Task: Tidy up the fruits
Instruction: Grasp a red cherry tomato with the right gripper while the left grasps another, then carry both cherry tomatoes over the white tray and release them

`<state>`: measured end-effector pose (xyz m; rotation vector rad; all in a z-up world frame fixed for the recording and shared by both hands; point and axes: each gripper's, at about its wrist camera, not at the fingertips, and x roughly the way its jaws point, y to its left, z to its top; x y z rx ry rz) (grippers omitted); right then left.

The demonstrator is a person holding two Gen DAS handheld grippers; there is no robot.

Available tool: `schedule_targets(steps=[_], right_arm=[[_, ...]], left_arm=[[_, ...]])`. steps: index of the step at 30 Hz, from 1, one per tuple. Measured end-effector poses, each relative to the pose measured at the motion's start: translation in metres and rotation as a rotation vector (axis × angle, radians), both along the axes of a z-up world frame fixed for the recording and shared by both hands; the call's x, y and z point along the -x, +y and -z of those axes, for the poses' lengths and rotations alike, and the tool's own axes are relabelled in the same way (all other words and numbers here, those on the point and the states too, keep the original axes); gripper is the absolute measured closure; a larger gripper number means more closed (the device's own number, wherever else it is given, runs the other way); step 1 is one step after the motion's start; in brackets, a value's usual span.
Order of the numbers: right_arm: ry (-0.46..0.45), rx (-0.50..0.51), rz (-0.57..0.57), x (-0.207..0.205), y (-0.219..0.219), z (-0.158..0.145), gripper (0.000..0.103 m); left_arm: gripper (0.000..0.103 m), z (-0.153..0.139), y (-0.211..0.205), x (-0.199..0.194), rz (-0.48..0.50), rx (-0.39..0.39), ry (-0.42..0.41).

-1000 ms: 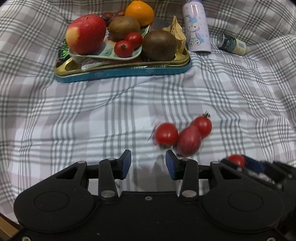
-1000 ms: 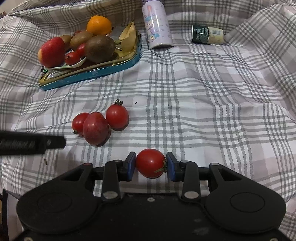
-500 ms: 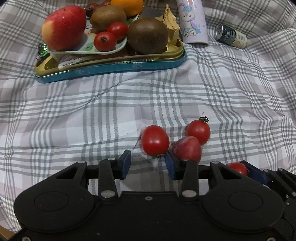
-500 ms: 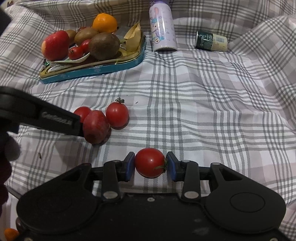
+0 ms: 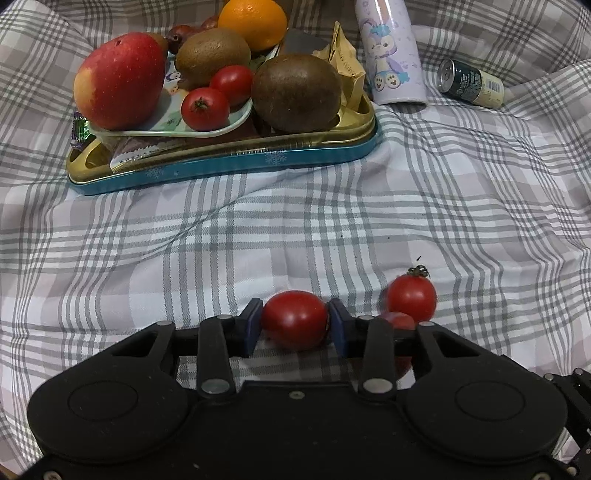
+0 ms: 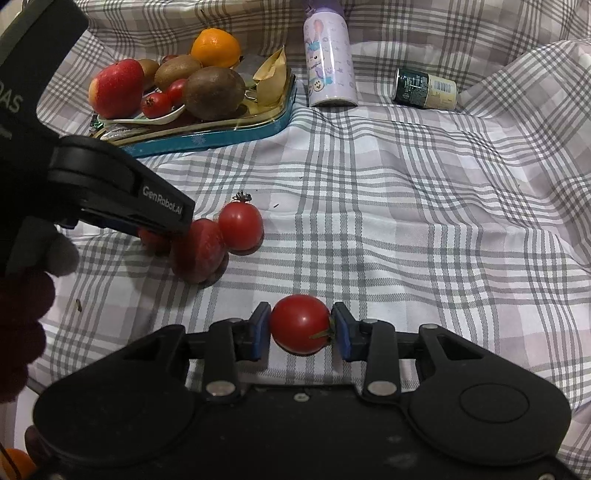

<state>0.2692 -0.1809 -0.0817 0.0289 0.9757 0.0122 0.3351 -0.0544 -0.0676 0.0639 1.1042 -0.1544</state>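
Two hand-held grippers work low over a grey-and-white plaid cloth (image 5: 332,229), each at a cherry tomato. The left gripper (image 5: 295,321) is closing its jaws: a red cherry tomato (image 5: 294,318) sits between its blue pads, which appear to meet its two sides, so the pick looks nearly made while the fruit still rests on the cloth. Just to that tomato's right lie two more loose fruits, touching one another: a stemmed cherry tomato (image 5: 411,297) and a darker red fruit (image 5: 399,320), mostly hidden behind the gripper's finger. The right gripper (image 6: 300,325) has its jaws narrowed firmly onto another cherry tomato (image 6: 300,323), pinched at its widest part so it cannot roll away; from this view the left gripper's black body (image 6: 122,192) and a gloved hand (image 6: 26,291) reach in from the left edge. Toward the cloth's far left corner stands the likely destination, a blue and gold tin tray (image 5: 229,162). On it a small pale dish (image 5: 166,127) already carries a red apple (image 5: 120,79) and two cherry tomatoes (image 5: 205,109), with kiwifruits (image 5: 296,93) and an orange (image 5: 253,22) alongside, which suggests the tomatoes are being gathered there. Behind the tray, near the cloth's far edge, a lilac cartoon-printed bottle (image 5: 391,55) stands upright and a small dark can (image 5: 471,82) lies on its side.
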Motion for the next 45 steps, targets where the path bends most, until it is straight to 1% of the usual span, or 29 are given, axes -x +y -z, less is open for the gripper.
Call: schedule_targets(steps=[6,9,12,19,26,34,40,45], right_arm=[[0.010,-0.037,0.024,0.001,-0.004,-0.004,0.065],[0.011,-0.061,0.033,0.005,-0.005,-0.011,0.065],[-0.003,-0.064,0.030,0.014,-0.003,-0.021,0.066],[-0.035,-0.079,0.013,0.050,0.004,-0.051,0.066],[-0.052,-0.099,0.005,0.103,0.006,-0.073,0.065],[-0.039,-0.111,0.008,0.165,0.004,-0.082,0.065],[0.017,-0.123,0.023,0.201,-0.001,-0.073,0.065],[0.062,-0.135,0.040,0.223,-0.004,-0.062,0.065]], left_arm=[[0.057,-0.004,0.006,0.008,-0.014,0.019,0.011],[0.057,-0.011,0.009,0.018,-0.025,0.013,0.005],[0.057,-0.022,0.014,0.032,-0.032,0.012,-0.006],[0.057,-0.048,0.025,0.080,-0.033,-0.003,-0.042],[0.057,-0.063,0.033,0.137,-0.037,0.019,-0.052],[0.057,-0.062,0.044,0.197,-0.045,0.058,-0.029],[0.057,-0.052,0.053,0.233,-0.063,0.074,0.008],[0.057,-0.044,0.052,0.251,-0.057,0.094,0.037]])
